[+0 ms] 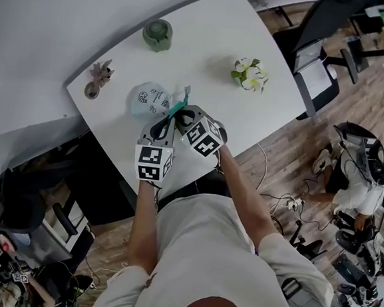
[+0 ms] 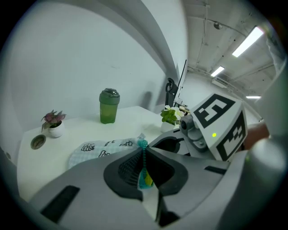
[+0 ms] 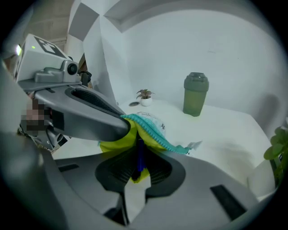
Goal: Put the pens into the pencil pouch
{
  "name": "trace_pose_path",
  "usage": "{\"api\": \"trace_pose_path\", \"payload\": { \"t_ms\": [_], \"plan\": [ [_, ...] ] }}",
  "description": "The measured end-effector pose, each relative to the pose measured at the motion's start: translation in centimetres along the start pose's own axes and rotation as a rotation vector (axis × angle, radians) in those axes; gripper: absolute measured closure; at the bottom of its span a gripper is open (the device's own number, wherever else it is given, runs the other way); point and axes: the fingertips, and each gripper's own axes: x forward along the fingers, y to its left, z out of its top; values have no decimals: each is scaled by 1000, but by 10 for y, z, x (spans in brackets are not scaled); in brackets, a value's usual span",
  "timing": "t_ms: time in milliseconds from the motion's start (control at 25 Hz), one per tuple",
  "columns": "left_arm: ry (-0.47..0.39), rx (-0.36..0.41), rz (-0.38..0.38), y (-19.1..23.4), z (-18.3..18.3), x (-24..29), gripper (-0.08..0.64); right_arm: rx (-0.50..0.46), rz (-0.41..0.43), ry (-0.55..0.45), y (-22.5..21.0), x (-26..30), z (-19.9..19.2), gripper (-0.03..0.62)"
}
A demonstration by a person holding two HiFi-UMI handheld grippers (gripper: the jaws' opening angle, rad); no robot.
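Left gripper (image 2: 145,167): you have its jaws together on the teal zipper edge (image 2: 143,152) of the pencil pouch (image 1: 148,99). The edge is held up off the table (image 1: 209,37), likely to keep the mouth open.

Right gripper (image 3: 136,167): clamped on a blue pen (image 3: 140,155), tip aimed into the yellow lining (image 3: 118,142).

The pouch body lies just beyond both grippers, by the table's near edge. The pen looks partly in, not yet let go.
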Motion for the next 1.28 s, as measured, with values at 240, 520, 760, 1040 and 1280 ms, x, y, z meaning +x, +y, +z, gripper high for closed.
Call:
{"api": "trace_pose_path", "payload": {
  "t_ms": [240,520,760,1040,1280],
  "plan": [
    [43,37,-19,-5,-20,12,549,31,-51,-9,-7,6,-17,523],
    [50,72,-20,-5,-31,15,541,54,-108,-14,-13,-14,-33,486],
    [58,125,-27,-8,-34,11,462,109,-184,-64,-13,-48,-44,438],
    [-71,159,20,-2,-5,-17,376,129,-316,-202,-15,-96,-16,373],
    [-236,213,63,0,43,-57,295,83,-401,-368,-13,-142,40,322]
  ]
}}
